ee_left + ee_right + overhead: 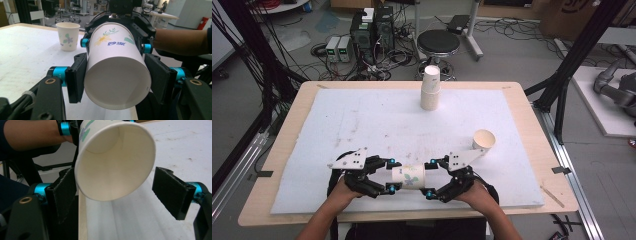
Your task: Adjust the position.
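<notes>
From above, a paper cup (407,176) lies on its side in the air between the two grippers, near the person's edge of the table (287,150). The left gripper (390,175) is at the cup's bottom end and the right gripper (430,178) is at its open end. A stack of cups (430,88) stands far back on the white mat (362,120). One more cup (483,140) lies tipped just beside the right gripper.

In the left gripper view, the cup's flat bottom (117,83) faces the camera. The fingers (76,76) sit on both sides of it and look closed on it, so I think this gripper is holding the cup. A flowered cup (67,36) stands on the table behind.

In the right gripper view, the cup's open mouth (116,160) faces the camera. One finger (63,192) is touching or almost touching the rim. The other finger (171,192) is well apart from it. So this gripper is open wide and holds nothing.

This looks like passing the cup from one gripper to the other. To do it well, the right fingers should close slowly and softly on the rim, because paper bends easily. The left fingers should let go only after the right ones hold tight. Keep the cup level.
</notes>
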A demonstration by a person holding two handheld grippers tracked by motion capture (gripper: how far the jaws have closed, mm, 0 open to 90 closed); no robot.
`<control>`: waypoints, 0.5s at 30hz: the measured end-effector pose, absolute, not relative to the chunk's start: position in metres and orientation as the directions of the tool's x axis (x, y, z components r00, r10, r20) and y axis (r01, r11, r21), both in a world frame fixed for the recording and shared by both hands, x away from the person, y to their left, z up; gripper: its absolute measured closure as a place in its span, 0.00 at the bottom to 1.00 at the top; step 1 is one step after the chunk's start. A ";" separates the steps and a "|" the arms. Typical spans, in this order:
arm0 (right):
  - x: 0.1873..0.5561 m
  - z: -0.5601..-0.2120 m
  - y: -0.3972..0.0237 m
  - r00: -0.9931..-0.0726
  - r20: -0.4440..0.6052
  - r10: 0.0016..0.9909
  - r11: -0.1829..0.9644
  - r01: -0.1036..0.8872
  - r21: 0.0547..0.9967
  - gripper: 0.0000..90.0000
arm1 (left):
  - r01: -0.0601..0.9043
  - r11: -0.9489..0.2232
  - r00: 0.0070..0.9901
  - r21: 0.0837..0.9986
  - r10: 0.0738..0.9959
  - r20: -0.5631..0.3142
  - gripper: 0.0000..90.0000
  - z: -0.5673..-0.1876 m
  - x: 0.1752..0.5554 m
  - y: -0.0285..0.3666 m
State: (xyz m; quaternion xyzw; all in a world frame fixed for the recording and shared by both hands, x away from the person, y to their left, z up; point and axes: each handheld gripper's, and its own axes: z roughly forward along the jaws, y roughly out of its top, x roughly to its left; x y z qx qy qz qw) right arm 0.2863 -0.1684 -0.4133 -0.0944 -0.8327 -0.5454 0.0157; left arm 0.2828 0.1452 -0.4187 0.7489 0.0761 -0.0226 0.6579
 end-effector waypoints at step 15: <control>0.290 -0.418 -0.169 -0.972 0.207 0.113 0.304 0.232 0.924 0.31 | 0.162 -0.074 0.984 0.984 0.085 -0.156 0.41 -0.422 0.284 0.148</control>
